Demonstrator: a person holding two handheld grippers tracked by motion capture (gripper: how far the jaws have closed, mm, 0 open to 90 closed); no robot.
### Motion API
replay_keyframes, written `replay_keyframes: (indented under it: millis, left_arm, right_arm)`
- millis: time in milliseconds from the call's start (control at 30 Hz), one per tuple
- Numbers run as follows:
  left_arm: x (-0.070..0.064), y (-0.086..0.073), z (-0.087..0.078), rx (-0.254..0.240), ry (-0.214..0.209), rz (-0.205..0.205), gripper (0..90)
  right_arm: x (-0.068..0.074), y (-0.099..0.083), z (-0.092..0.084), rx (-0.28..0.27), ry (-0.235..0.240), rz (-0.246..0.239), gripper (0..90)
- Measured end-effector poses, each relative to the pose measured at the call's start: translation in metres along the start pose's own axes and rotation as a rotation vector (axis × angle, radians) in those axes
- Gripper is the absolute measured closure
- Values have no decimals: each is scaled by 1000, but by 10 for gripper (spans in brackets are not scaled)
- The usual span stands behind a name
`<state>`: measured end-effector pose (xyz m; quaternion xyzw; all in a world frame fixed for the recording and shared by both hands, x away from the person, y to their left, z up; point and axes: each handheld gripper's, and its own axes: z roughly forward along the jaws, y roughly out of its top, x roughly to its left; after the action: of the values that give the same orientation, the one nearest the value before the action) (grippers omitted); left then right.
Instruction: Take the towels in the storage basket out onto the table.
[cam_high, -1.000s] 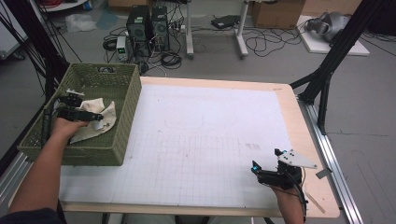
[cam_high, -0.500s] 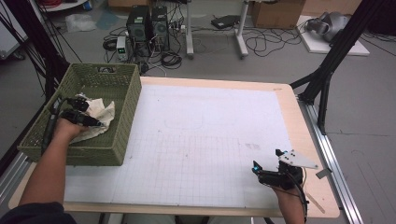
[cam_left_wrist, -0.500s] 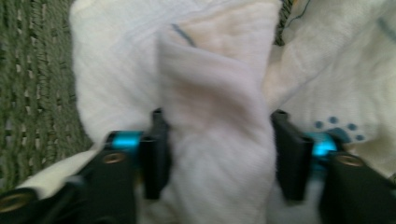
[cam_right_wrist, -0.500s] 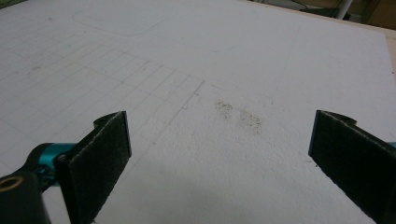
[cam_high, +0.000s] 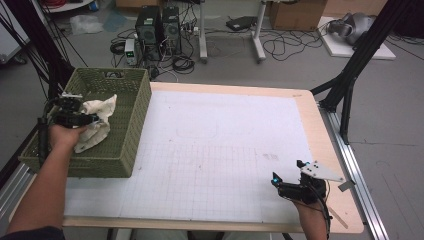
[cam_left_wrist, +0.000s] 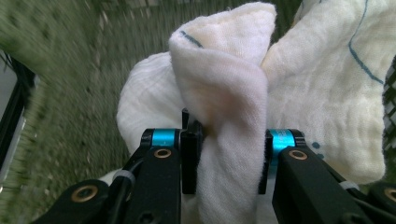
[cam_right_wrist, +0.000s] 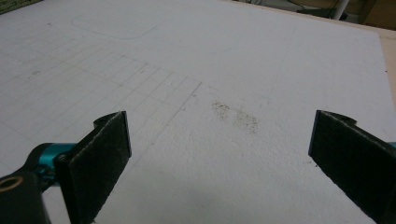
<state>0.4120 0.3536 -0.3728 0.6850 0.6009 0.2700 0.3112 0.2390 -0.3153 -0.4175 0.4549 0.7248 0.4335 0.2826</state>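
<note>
- White gridded bench (cam_high: 210, 150), green woven basket (cam_high: 131, 112) at its left edge.
- Left claw (cam_left_wrist: 224, 161) jaws just closed, pinching a fold of the cream cloth (cam_left_wrist: 224, 93) inside the basket.
- Right claw (cam_right_wrist: 219, 154) wide open, empty, over the bench's near right corner.

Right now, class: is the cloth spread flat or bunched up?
Bunched up. The cloth rises in a thick fold, pinched by the left gripper over the basket.
</note>
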Motion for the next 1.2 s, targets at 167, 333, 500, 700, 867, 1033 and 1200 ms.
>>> replay_keyframes:
  millis: [167, 333, 500, 700, 867, 1033, 1200]
  left_arm:
    - [2, 4, -22, -161, -39, -35, 728]
    - [0, 6, -39, -274, -108, -68, 729]
    - [-3, 7, -52, -368, -126, -65, 733]
    - [-3, 7, -66, -461, -142, -100, 739]
    - [-1, 6, -77, -517, -155, -99, 738]
    - [-2, 5, -88, -587, -183, -87, 738]
    - [-6, 3, -99, -647, -214, -66, 738]
  right_arm:
    - [1, 1, -1, -6, 4, -3, 49]
    - [2, 2, -2, -13, 6, -1, 49]
    - [3, 3, -3, -15, 7, 8, 49]
    - [2, 3, -3, -18, 7, 7, 49]
    - [3, 3, -2, -18, 6, 1, 49]
    - [4, 4, -2, -17, 9, 3, 49]
    - [5, 4, -1, -17, 13, 3, 49]
